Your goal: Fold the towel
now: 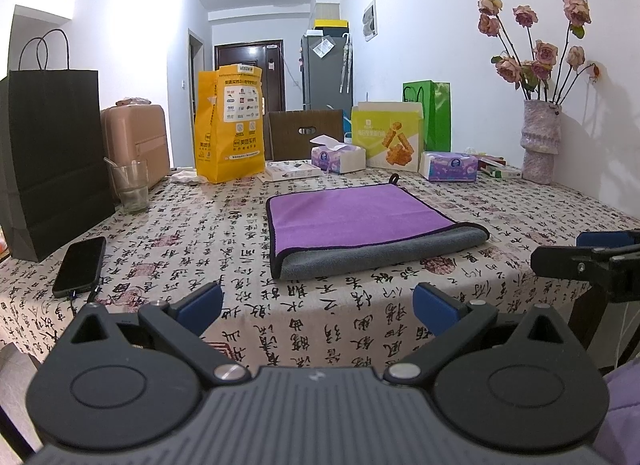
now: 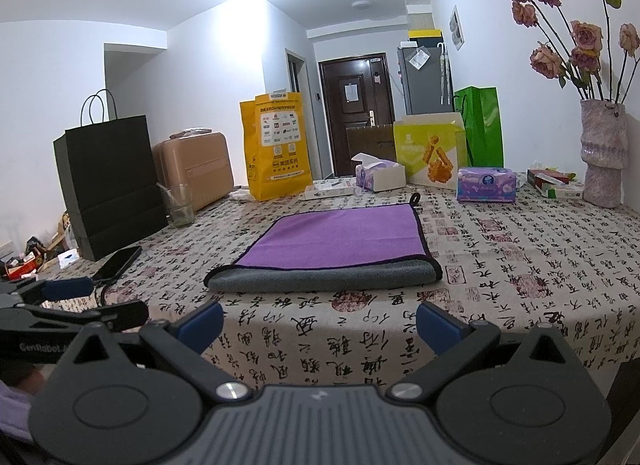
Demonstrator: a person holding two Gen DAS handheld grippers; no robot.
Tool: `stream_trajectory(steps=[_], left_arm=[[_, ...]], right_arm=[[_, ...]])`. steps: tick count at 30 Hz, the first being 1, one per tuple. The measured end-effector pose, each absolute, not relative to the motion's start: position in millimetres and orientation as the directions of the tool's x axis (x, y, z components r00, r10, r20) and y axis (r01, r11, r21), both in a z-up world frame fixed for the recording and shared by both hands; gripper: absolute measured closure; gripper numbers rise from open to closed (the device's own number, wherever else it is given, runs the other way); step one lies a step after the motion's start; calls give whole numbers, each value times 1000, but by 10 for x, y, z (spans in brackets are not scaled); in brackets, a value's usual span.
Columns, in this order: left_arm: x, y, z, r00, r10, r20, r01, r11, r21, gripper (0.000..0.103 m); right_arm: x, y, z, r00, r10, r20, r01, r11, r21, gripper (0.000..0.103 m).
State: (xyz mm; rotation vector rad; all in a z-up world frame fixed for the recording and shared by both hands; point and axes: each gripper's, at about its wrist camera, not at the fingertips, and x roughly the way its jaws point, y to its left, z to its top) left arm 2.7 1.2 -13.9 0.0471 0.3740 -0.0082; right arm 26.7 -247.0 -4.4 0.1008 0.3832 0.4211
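Note:
A purple towel (image 1: 360,217) with a grey underside lies folded on the patterned tablecloth (image 1: 320,325). Its grey fold faces me and a black hanging loop sits at its far right corner. It also shows in the right wrist view (image 2: 336,241). My left gripper (image 1: 318,301) is open and empty, held over the table's near edge, short of the towel. My right gripper (image 2: 320,325) is open and empty too, just as far back. The right gripper shows at the right edge of the left wrist view (image 1: 588,253), and the left gripper at the left edge of the right wrist view (image 2: 80,301).
A black phone (image 1: 80,265), a black paper bag (image 1: 56,161) and a glass (image 1: 130,185) stand at the left. A yellow bag (image 1: 230,125), tissue boxes (image 1: 338,155), a snack box (image 1: 386,137) and a vase of flowers (image 1: 540,141) line the back.

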Motion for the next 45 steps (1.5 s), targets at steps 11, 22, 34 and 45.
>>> stream_trajectory(steps=[11,22,34,45], left_arm=[[91,64,-68,928,4,-374,15,999,47,0],[355,111,-32,924,36,-380,-16,998,57,0],[886,225,-29,903,61,-425,-41,998,55,0],[1442,291,-139,864,32,-503,-22,999,25,2]], right_arm=[[290,-2476,-45,842,418,-342,-378,908,178,0],[569,-2492,-9,863,387,-325,-349,921,171,0],[1059,-2560,-38,866,362,-346,-322,932,168,1],[1551,-2553,-131,847,352,-398,-327,936,131,13]])
